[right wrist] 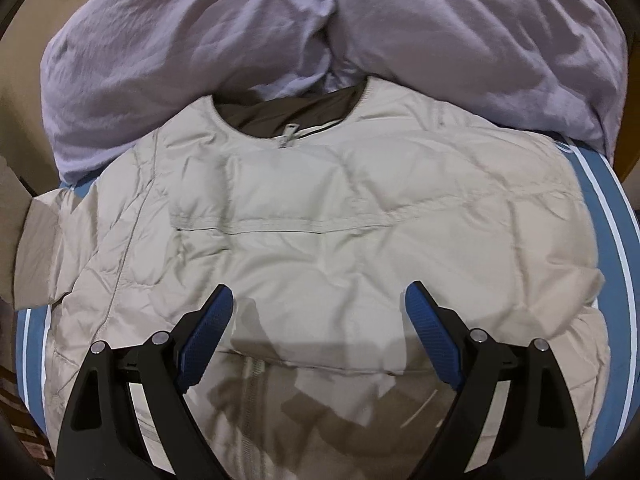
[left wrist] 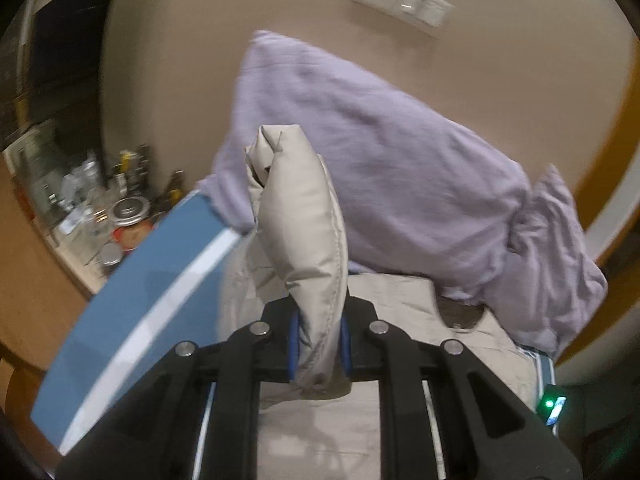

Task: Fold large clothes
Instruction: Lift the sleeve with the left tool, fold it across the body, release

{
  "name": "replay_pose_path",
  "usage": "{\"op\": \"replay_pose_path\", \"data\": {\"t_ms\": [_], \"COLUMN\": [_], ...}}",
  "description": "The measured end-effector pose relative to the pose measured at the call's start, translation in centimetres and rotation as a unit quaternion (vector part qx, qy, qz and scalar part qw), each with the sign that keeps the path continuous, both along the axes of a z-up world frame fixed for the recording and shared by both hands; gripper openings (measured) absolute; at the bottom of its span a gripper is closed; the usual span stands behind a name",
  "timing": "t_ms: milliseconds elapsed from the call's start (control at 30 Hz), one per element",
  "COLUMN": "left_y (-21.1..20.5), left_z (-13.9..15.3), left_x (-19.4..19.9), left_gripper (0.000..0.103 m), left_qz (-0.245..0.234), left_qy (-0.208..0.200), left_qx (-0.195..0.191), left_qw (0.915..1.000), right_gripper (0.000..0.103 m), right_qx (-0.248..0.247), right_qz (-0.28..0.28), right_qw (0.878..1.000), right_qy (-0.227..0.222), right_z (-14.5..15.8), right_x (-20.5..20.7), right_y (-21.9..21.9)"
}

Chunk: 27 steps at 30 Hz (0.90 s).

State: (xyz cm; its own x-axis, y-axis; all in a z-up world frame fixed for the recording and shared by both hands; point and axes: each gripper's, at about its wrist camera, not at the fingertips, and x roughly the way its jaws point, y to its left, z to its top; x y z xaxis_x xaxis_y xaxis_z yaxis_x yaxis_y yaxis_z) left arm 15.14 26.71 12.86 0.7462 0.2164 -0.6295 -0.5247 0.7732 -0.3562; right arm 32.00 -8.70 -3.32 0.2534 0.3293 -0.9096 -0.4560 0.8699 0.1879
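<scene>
A beige quilted puffer jacket (right wrist: 320,216) lies spread front-up on a bed, its dark-lined collar (right wrist: 288,114) at the far side. My left gripper (left wrist: 319,340) is shut on a bunched beige fold of the jacket (left wrist: 300,208), which stands up above the bed between the blue pads. Below it the rest of the jacket (left wrist: 400,312) lies flat. My right gripper (right wrist: 318,336) hovers over the jacket's lower half, open wide, with nothing between its blue pads (right wrist: 208,336).
A lilac duvet (right wrist: 240,40) is heaped beyond the collar, also seen in the left wrist view as the lilac duvet (left wrist: 400,152). The blue bed sheet (right wrist: 616,280) with a white stripe borders the jacket. A side shelf of bottles and jars (left wrist: 104,208) stands left of the bed.
</scene>
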Motion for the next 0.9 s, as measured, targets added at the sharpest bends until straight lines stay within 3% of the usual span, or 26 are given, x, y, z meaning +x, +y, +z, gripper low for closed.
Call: {"op": "replay_pose_path", "data": {"t_ms": [267, 433, 900], "left_y": [-7.4, -11.8, -20.2], "left_z": [1.6, 0.5, -8.1], "left_x": [5.7, 8.9, 15.4], "left_gripper": [0.016, 0.016, 0.016], "left_qz": [-0.098, -0.143, -0.210], "left_qy": [-0.014, -0.002, 0.112], "left_qx": [0.001, -0.010, -0.001], "left_qw": [0.9951, 0.9896, 0.9714], "right_gripper": [0.090, 0.090, 0.090], "right_qx": [0.009, 0.005, -0.005], "right_qz": [-0.027, -0.035, -0.033], "right_qw": [1.000, 0.999, 0.999], "right_qy": [-0.005, -0.008, -0.029], "right_z": [0.6, 0.5, 1.2], "right_x": [1.0, 1.5, 1.4], "right_y": [-4.0, -5.8, -8.0]}}
